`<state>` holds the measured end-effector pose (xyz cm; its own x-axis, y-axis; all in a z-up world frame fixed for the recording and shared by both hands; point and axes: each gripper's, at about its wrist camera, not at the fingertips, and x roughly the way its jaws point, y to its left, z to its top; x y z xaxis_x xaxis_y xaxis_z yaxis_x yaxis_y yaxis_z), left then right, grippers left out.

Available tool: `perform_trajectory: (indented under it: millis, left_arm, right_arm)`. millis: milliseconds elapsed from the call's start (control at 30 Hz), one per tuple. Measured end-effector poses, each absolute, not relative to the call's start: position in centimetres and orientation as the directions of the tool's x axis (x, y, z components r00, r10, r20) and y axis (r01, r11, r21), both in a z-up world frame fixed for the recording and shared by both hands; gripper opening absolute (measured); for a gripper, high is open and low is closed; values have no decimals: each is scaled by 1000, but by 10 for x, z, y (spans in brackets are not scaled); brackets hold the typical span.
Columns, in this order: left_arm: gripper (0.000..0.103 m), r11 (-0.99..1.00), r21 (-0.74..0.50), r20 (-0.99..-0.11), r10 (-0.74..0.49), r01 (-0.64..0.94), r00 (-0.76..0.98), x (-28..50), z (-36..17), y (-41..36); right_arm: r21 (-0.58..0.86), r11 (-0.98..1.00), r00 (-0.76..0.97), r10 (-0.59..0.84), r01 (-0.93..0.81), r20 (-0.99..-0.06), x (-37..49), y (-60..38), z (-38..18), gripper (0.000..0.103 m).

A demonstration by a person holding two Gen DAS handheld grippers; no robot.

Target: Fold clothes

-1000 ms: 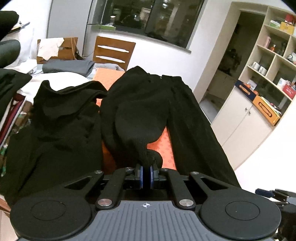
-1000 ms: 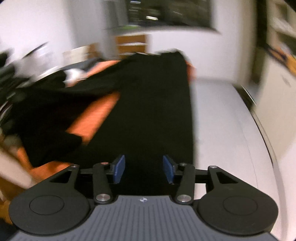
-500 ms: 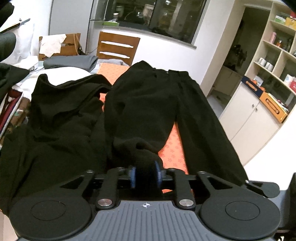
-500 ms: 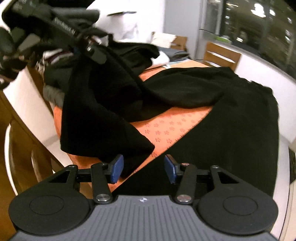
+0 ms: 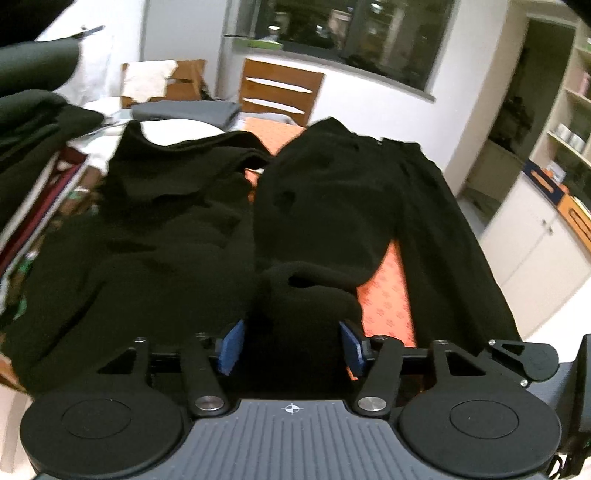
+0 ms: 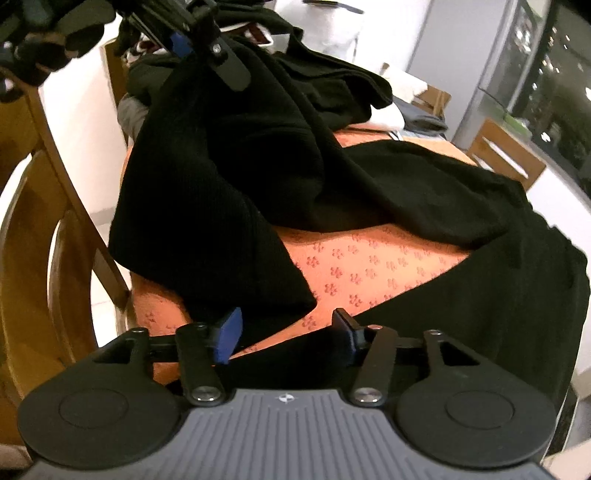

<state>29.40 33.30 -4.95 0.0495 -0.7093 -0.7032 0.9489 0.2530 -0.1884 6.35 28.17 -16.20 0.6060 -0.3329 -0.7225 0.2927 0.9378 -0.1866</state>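
Domestic room, night: dark window [image 5: 332, 33] at upper centre of the left wrist view, wooden chair [image 5: 279, 92] below it, open shelving and white cupboards [image 5: 535, 229] at right. Item one: table under an orange patterned cloth [image 6: 369, 266], its bare strip showing centre frame in the right wrist view. Item two: black trousers [image 5: 369, 206], spread lengthwise from centre frame toward the far wall in the left wrist view; one leg runs down the right side to the table's near edge, the other ends in a bunched cuff at lower centre. Item three: further black garments [image 5: 155, 229], heaped at left and touching the trousers. Item four: left gripper [image 5: 291, 341], blue pads set wide apart, the bunched cuff lying between them but not pinched. Item five: right gripper [image 6: 286, 332], likewise wide, poised at the near table edge with black fabric and orange cloth between its pads, gripping nothing. Handling note, as a judgement: the step in hand appears to be taking the two leg ends for a first fold. Each gripper should close on a single leg's hem, both layers together, clear of the orange cloth beneath; the bunched cuff wants flattening before it is pinched, and the heap at left should be kept out of the bite.
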Motion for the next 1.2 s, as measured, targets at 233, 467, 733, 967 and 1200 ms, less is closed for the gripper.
perform_trajectory:
  millis: [233, 467, 733, 967, 1200]
  left_arm:
    - [67, 315, -171, -694, -711, 934, 113, 297, -39, 361]
    - [67, 370, -153, -681, -711, 916, 173, 296, -32, 393]
    - [67, 420, -164, -671, -711, 893, 211, 285, -29, 416]
    - [70, 428, -157, -658, -718, 890, 229, 259, -26, 431]
    - [72, 482, -159, -639, -715, 861, 283, 232, -24, 449]
  right_arm:
    - [-280, 935, 663, -353, 218, -660, 69, 288, -157, 60]
    - [-283, 948, 764, -292, 149, -576, 60, 291, -143, 59]
    - [-328, 945, 748, -229, 17, -623, 65, 288, -148, 55]
    - [-444, 890, 709, -247, -104, -661, 52, 290, -160, 55]
    - [-587, 775, 727, -260, -236, -636, 55, 298, -168, 54]
